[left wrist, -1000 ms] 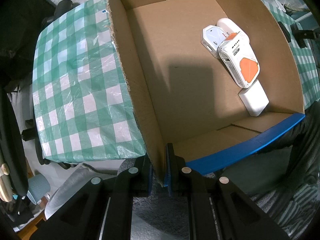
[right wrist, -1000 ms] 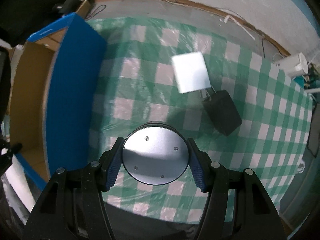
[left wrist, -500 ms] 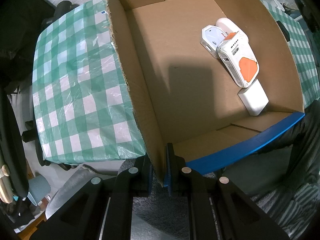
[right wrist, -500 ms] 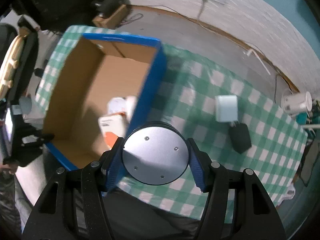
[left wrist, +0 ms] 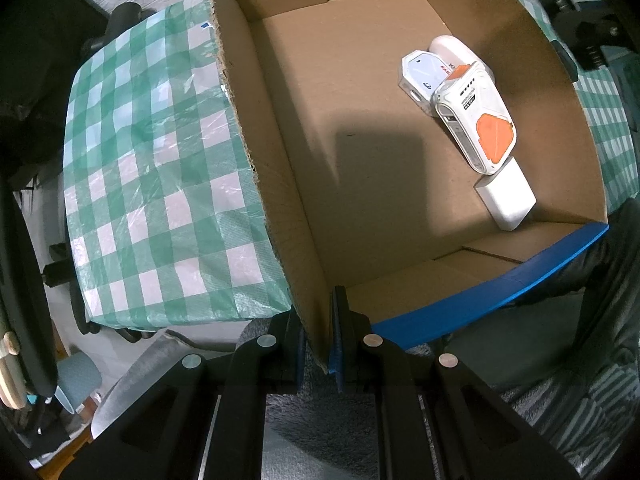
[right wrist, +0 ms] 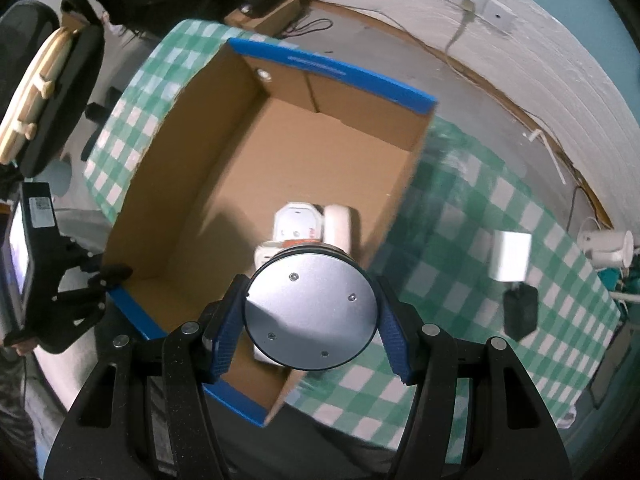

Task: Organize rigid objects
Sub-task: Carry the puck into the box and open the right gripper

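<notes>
Pinching the near corner wall of the cardboard box (left wrist: pixel 304 208), the left gripper (left wrist: pixel 318 330) has its fingers closed tight on the cardboard edge. Ahead and to its right, on the box floor by the right wall, lie a white device with an orange patch (left wrist: pixel 476 120), a white block (left wrist: pixel 506 196) touching its near end, and two more white items beyond it, a flat angular one (left wrist: pixel 420 68) and a rounded one (left wrist: pixel 452 50). To the gripper's left, the green checked tablecloth (left wrist: pixel 152 184) spreads out beside the box.

In the right wrist view, the right gripper (right wrist: pixel 311 322) is clamped on a round silver disc (right wrist: pixel 311 312), its blue pads pressed to the disc's two sides. The disc hangs over the near right part of the box (right wrist: pixel 248 184), partly hiding the white items below it. Further right of the gripper, on the tablecloth (right wrist: pixel 460 292), sit a white cube (right wrist: pixel 510 256) and a black block (right wrist: pixel 520 312), close together; whether they touch cannot be told.
</notes>
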Demonstrator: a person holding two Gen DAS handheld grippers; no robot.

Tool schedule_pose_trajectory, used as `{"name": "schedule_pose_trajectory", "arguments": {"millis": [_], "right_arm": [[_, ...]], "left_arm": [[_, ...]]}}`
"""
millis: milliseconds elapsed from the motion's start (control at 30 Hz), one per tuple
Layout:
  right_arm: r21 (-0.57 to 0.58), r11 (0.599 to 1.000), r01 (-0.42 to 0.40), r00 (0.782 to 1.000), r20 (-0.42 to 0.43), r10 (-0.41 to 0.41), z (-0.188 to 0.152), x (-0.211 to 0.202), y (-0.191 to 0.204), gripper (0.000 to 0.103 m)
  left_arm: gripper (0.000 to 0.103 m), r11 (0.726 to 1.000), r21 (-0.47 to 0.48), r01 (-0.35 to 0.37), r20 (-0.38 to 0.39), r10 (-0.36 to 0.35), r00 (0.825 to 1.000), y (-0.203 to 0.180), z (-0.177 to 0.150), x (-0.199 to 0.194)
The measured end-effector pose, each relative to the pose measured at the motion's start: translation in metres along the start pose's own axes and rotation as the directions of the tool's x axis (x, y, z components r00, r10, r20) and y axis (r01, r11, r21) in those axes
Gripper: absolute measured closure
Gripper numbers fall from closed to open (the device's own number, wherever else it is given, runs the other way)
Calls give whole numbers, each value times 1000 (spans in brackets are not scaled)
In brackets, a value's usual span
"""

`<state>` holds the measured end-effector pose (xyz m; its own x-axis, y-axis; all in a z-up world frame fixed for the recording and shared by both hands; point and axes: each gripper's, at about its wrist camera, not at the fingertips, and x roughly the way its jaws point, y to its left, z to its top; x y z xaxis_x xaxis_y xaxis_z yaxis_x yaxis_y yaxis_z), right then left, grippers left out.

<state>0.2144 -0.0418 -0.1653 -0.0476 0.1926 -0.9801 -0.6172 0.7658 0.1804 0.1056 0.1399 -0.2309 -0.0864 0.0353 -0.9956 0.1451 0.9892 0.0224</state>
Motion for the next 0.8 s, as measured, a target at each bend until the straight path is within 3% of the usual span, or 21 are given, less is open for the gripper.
{"name": "schedule_pose_trajectory", "arguments": {"millis": [500,633,800], "right_arm": [[-36,999,0,999,-33,-1,6,30,10,41],[-18,1000,-5,1000,-18,5,4,30,6,31],[-7,1000,-18,1000,-5,18,2,24,0,29]], "left_arm": [[93,1000,2,1,2,-1,1000,0,-1,0],[93,1000,-4,6,6,-6,1000,0,-2,0],[93,1000,-4,6,6,-6,1000,0,-1,2]]}}
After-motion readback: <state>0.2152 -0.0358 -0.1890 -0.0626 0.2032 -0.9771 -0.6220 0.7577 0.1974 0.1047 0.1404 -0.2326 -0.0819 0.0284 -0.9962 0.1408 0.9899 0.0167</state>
